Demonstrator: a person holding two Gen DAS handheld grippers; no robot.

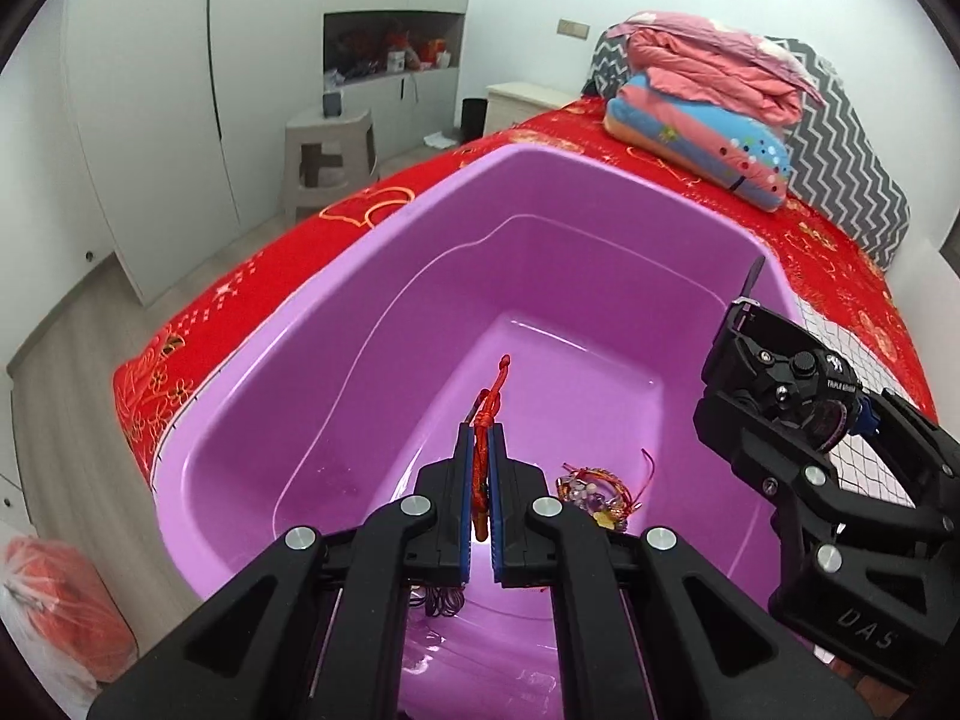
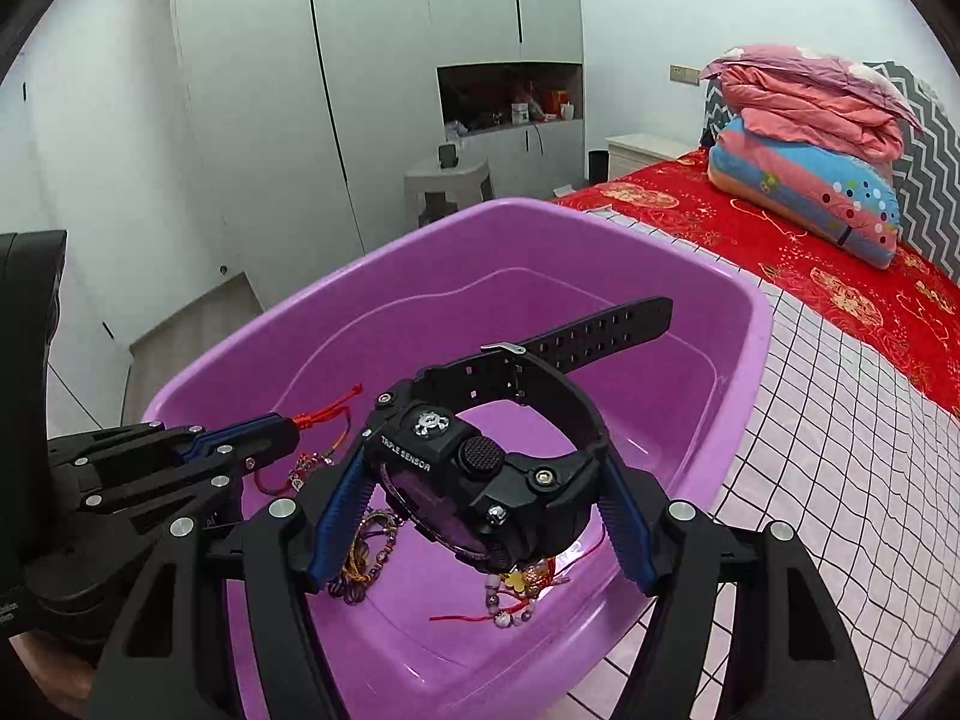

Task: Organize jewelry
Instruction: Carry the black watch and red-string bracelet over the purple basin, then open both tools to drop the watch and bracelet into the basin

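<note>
while left tongs pinch a red cord bracelet, right tongs clamp a chunky black watch.

Bracelets lie in the basin on the bed, pillows behind.

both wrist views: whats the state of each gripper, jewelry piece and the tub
left gripper: shut on red cord bracelet
right gripper: shut on black watch, strap buckled
purple tub: upright on bed, no lid
beaded bracelets: loose on tub floor
</note>
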